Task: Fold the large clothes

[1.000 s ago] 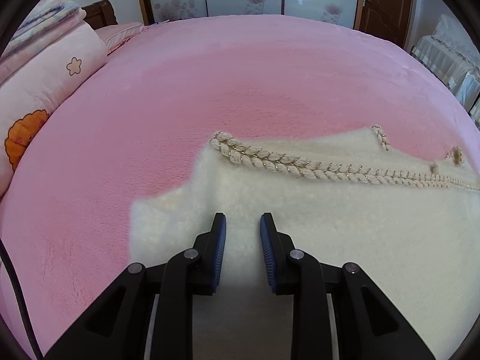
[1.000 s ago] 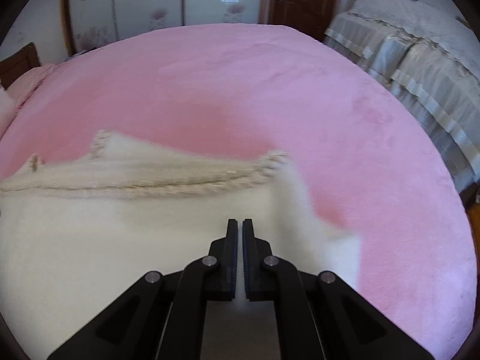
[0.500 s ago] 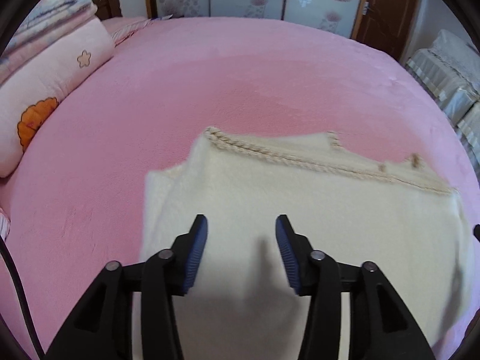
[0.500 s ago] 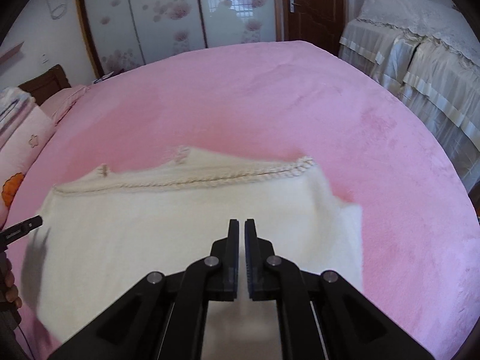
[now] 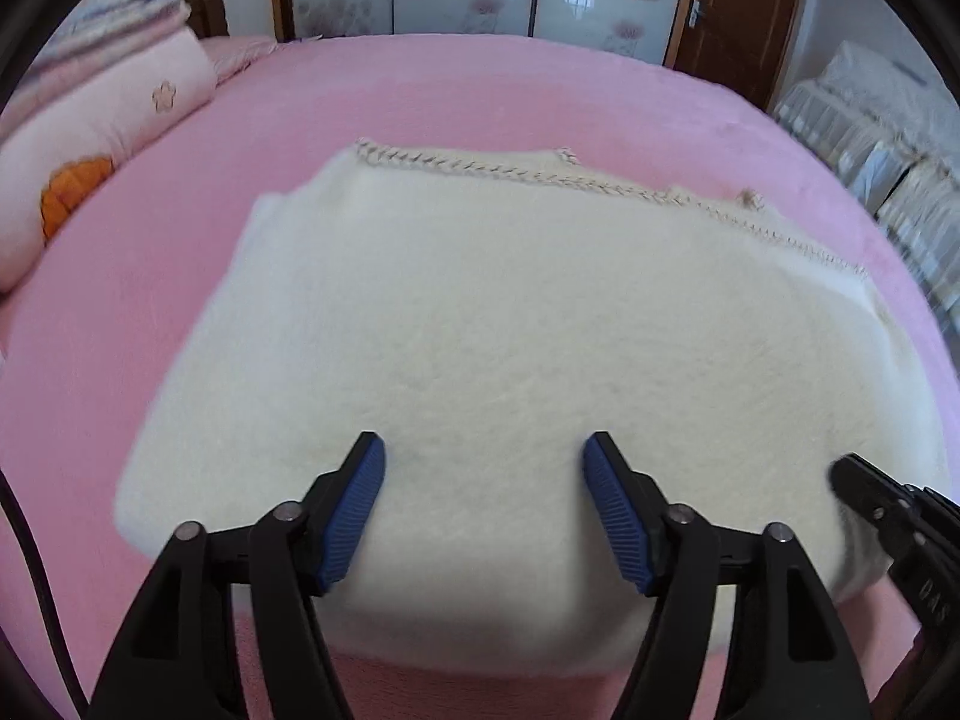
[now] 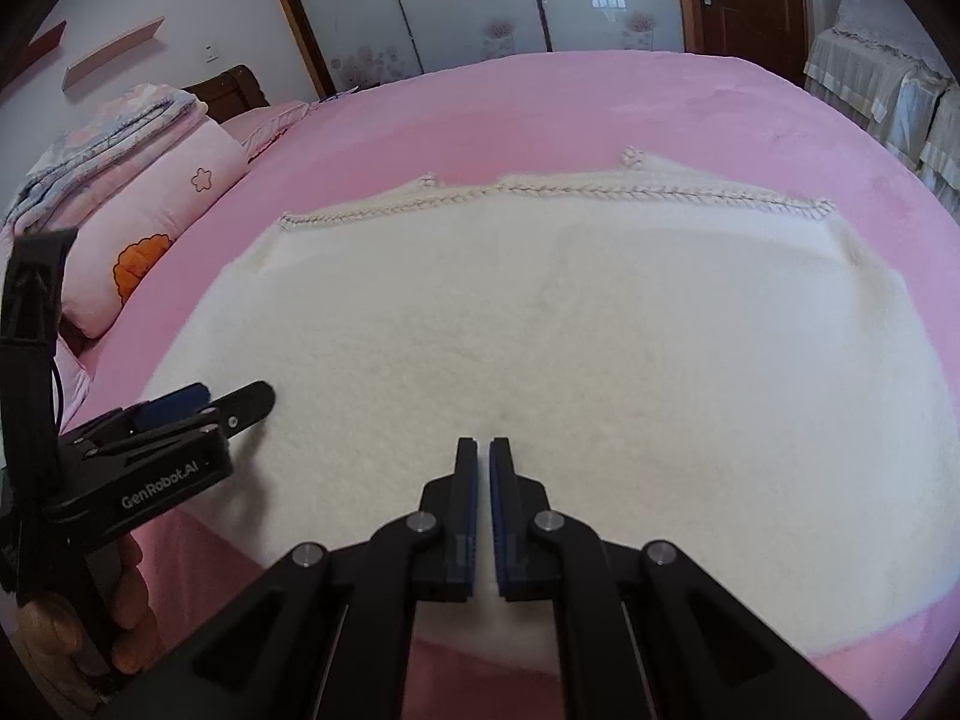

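Observation:
A cream fluffy garment (image 5: 510,360) with a braided rope trim (image 5: 540,180) along its far edge lies folded flat on the pink bed (image 5: 480,96). It also shows in the right wrist view (image 6: 570,360). My left gripper (image 5: 483,456) is open wide and empty above the garment's near edge; it also shows in the right wrist view (image 6: 198,408). My right gripper (image 6: 483,450) is shut with nothing between its fingers, above the near middle of the garment. Its tip shows at the right of the left wrist view (image 5: 858,480).
A pink pillow with an orange flower (image 6: 156,228) and folded quilts (image 6: 108,138) lie at the bed's left. A white covered sofa (image 6: 888,78) stands at the right. Sliding wardrobe doors (image 6: 456,6) and a brown door (image 5: 738,12) are behind.
Both grippers have pulled back and risen from the garment, so more of it shows. My left gripper has opened wider. The right stays shut.

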Demonstrator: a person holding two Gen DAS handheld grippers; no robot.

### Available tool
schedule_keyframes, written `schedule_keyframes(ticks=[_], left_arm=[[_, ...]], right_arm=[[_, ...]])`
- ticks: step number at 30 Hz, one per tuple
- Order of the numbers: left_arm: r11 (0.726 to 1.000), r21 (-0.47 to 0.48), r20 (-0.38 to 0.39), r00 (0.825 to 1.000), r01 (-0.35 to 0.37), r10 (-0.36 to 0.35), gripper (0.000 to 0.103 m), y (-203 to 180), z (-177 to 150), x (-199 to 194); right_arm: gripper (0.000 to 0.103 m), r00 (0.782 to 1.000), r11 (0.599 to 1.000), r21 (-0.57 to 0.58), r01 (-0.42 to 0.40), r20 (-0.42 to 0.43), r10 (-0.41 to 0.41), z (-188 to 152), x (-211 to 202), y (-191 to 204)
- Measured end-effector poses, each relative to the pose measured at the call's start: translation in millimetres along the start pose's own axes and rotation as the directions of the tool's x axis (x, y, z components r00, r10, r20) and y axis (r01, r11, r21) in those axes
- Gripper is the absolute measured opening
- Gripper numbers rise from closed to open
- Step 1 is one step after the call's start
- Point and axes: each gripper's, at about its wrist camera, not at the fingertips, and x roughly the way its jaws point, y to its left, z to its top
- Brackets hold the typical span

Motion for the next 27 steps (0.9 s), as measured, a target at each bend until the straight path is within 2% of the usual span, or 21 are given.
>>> schedule_keyframes(ticks=[3, 7, 8, 10, 11, 15, 21, 27], left_arm=[[0.997, -0.014, 0.006, 0.997, -0.077, 0.077, 0.075, 25.1, -5.2, -2.5], [0.992, -0.038, 0.003, 0.993, -0.118, 0.118, 0.074, 58.8, -9.5, -4.3], [0.991, -0.040, 0.004, 0.992, -0.126, 0.126, 0.073, 65.0, -10.2, -5.0], [0.994, -0.048, 0.003, 0.995, -0.097, 0.097, 0.071, 70.5, -13.7, -6.5], [0.994, -0.047, 0.006, 0.995, -0.098, 0.099, 0.071, 70.9, -15.7, -6.6], [0.989, -0.025, 0.021, 0.989, -0.143, 0.144, 0.072, 65.0, -23.2, -5.3], [0.989, -0.028, 0.000, 0.989, -0.147, 0.147, 0.072, 64.8, -21.2, -0.7], [0.989, -0.037, -0.064, 0.988, -0.141, 0.139, 0.072, 65.7, -12.5, 0.5]], right_arm=[[0.000, 0.998, 0.998, 0.011, 0.055, 0.000, -0.055, -11.0, -11.5, -33.3], [0.000, 0.975, 0.975, 0.038, 0.221, -0.001, -0.221, -29.4, -29.7, -84.7], [0.000, 0.967, 0.966, 0.057, 0.253, -0.005, -0.253, -33.2, -34.7, -99.6], [0.000, 0.951, 0.946, 0.102, 0.308, -0.005, -0.309, -39.4, -44.3, -127.4], [0.000, 0.948, 0.938, 0.145, 0.314, -0.002, -0.317, -43.4, -49.7, -141.4], [0.000, 0.965, 0.924, 0.292, 0.245, 0.014, -0.260, -57.1, -56.4, -169.0], [0.004, 0.932, 0.900, 0.255, 0.354, -0.011, -0.363, -56.7, -48.4, -148.1], [0.004, 0.938, 0.896, 0.280, 0.344, -0.051, -0.344, -53.6, -51.8, -154.9]])
